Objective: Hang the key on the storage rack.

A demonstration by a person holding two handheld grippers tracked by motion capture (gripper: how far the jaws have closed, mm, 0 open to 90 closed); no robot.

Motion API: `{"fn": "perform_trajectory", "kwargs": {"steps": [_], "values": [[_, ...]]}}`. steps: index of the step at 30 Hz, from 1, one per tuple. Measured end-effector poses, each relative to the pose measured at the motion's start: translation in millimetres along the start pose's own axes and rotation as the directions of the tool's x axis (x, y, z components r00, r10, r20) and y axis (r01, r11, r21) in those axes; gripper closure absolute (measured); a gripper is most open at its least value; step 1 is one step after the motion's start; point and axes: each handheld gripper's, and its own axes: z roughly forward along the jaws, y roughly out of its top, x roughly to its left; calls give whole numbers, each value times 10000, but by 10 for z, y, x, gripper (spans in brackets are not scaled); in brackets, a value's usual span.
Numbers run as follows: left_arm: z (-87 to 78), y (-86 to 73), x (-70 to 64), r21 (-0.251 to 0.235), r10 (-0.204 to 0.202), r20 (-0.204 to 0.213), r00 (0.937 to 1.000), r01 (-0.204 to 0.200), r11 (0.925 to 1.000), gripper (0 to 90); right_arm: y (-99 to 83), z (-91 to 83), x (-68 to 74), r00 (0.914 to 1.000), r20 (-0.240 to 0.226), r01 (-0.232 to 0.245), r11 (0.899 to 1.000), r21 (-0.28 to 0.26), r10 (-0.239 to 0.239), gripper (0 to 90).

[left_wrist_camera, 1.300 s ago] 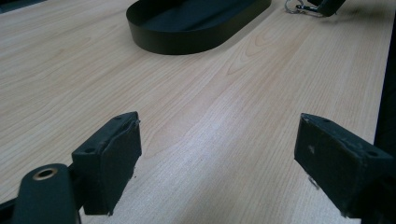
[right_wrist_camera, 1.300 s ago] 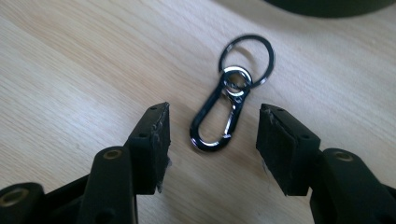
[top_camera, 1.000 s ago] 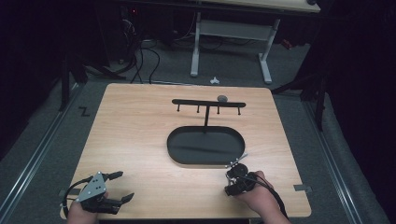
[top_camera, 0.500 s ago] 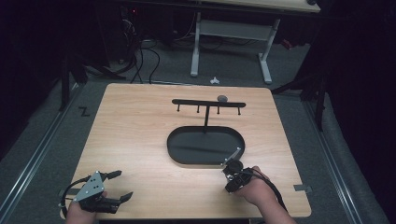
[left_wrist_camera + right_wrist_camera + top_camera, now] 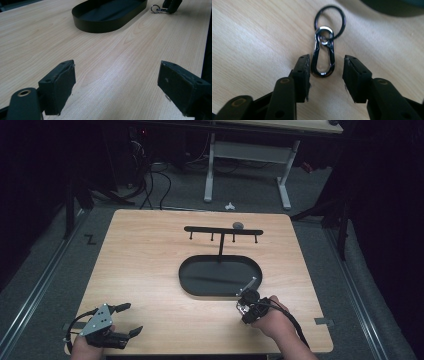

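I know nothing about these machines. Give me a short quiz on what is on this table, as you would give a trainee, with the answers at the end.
1. True or false: the right tongs have already clamped the metal clip.
2. What lies closest to the clip: (a) the oval black tray, (b) the hook rack, (c) the left tongs?
3. Fill in: a dark ___ is linked to the clip's small end.

Key
1. False: the jaws stand open on either side of it, and it lies flat on the table.
2. (a): the clip lies just off the tray's near rim.
3. Ring.
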Motion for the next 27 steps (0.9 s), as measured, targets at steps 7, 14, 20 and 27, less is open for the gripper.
{"fn": "perform_trajectory", "kwargs": {"steps": [7,14,20,27], "values": [[1,2,-1,9,27,35,10000,-27,10000,153,96,29,30,9982,-508,350,9989,309,-334,638],[-6,5,-2,-111,-1,6,10000,1,9999,153,148,31,57,9970,-555,585,9961,662,-548,672],[0,5,-5,-87,-1,52,10000,1,10000,153,130,33,33,9960,-694,607,9968,520,-570,670],[13,6,-18,-8,36,63,10000,-36,10000,153,123,29,36,9961,-666,606,9972,448,-576,682]]}}
